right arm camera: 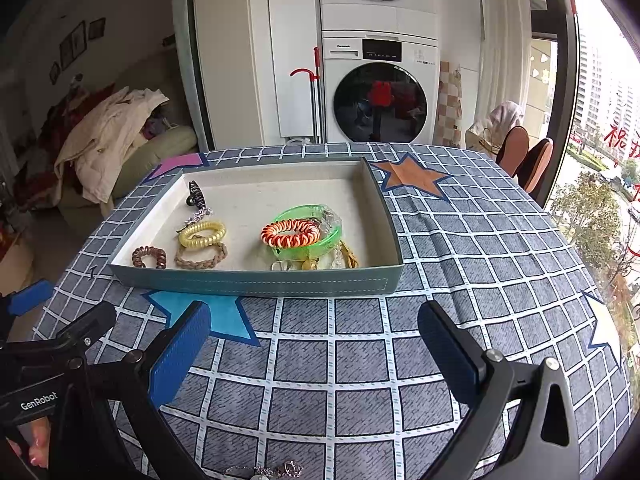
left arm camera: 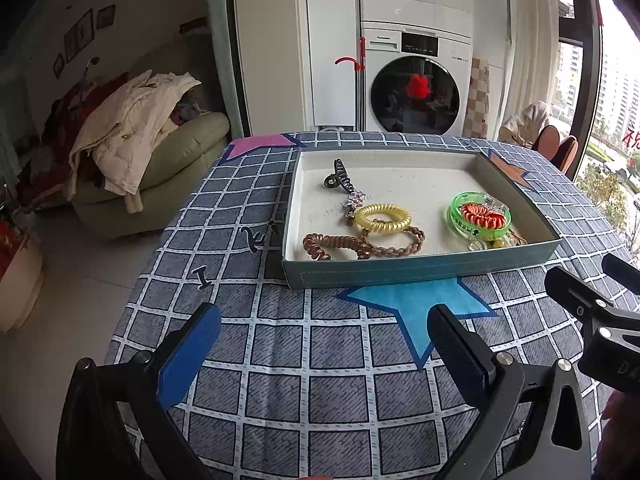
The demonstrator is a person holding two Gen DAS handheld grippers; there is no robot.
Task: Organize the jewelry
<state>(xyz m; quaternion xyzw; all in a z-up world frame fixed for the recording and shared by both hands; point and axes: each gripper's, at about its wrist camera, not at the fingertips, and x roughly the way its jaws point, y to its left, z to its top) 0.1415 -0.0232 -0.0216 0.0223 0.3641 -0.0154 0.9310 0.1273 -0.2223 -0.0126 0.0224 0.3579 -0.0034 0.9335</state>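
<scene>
Both hand-held grippers poised above tabletop (right arm camera: 360, 360), short of tray (right arm camera: 256, 280). Left hand-held gripper (left arm camera: 324, 344) released, jaws wide, nothing held. Right hand-held gripper (right arm camera: 314, 344) likewise spread, empty. Tray holds yellow coil tie (left arm camera: 383, 218), brown coil tie (left arm camera: 332, 246), braided band (left arm camera: 396, 242), dark claw clip (left arm camera: 340, 178), green bangle (right arm camera: 308, 232). Silvery piece (right arm camera: 264, 470) at bottom edge, possibly chain, blurred. Step: between picks. Next, likely: descend, pinch silvery piece, carry to tray.

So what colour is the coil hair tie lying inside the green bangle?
Red-orange and white striped coil hair tie in the green bangle; clearest in the right wrist view.
</scene>
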